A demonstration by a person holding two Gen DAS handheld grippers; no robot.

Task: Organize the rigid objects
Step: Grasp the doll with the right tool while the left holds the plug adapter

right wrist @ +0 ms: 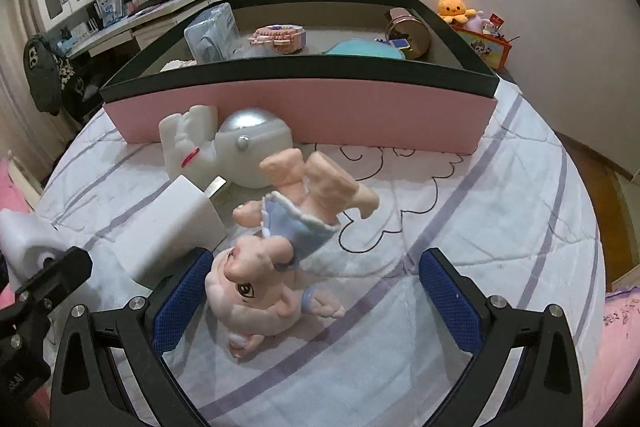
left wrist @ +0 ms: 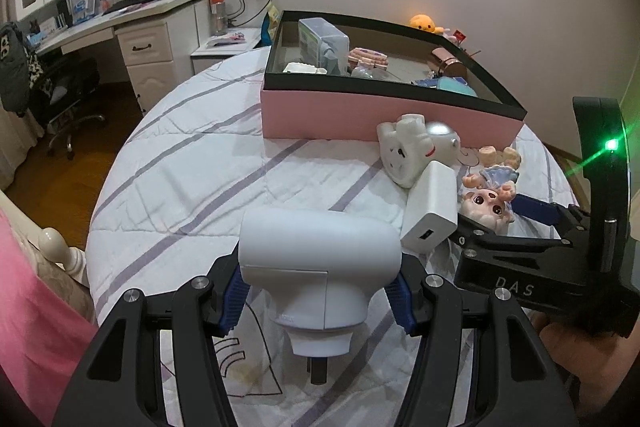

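My left gripper (left wrist: 316, 297) is shut on a white rounded device (left wrist: 320, 259), held above the striped bed cover; its blue pads press on both sides. The same device (right wrist: 24, 239) shows at the left edge of the right wrist view. A pink doll in a blue dress (right wrist: 260, 283) lies upside down on the bed. My right gripper (right wrist: 316, 297) stands open around the doll's head, which lies close to the left pad (right wrist: 180, 299) and far from the other. A white charger block (right wrist: 168, 227) lies just left of the doll (left wrist: 488, 205).
A pink box with a black rim (right wrist: 304, 107) stands behind on the bed cover (left wrist: 180, 179), holding a clear case (right wrist: 212, 35), a teal item and other small things. A white rabbit figure (right wrist: 188, 143) and a silver-domed piece (right wrist: 256, 143) lean against it. A desk (left wrist: 120, 19) stands at far left.
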